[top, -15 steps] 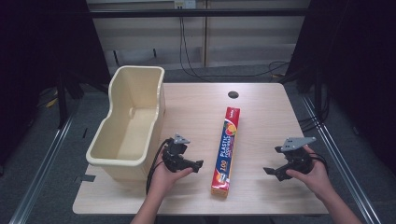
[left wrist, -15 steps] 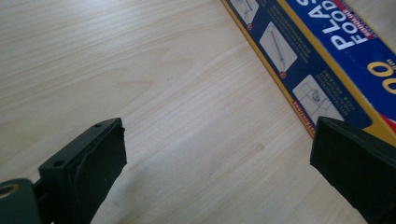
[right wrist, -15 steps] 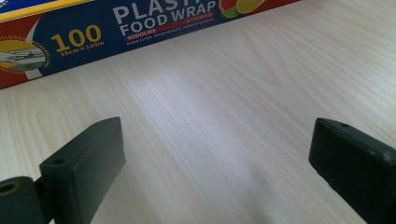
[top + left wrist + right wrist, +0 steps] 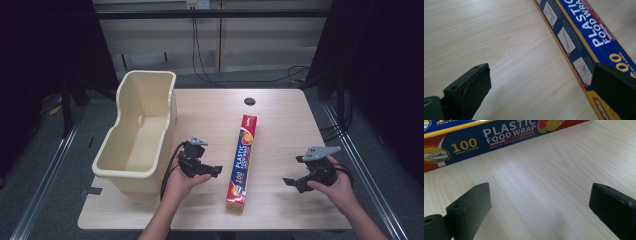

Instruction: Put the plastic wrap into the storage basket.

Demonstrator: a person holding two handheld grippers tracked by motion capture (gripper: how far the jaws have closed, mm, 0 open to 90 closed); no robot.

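The box of plastic wrap (image 4: 242,162) lies flat on the tabletop (image 4: 285,125), between my two hands, its long axis running away from me, the far end tipped slightly to my right. My left gripper (image 4: 212,170) sits just beside the box's left edge, near its closer half, fingers (image 4: 469,87) spread wide and holding nothing; in the left gripper view the box's side panel lies just ahead of the right-hand finger. My right gripper (image 4: 291,182) is well apart from the box, on its right, fingers (image 4: 471,205) also wide and holding nothing, aimed toward it. The left hand is clearly nearer. A cream plastic tub (image 4: 145,95) stands at my left, just beside the left hand. In my judgement, any pickup falls to the left, gripping across the box's narrow width.
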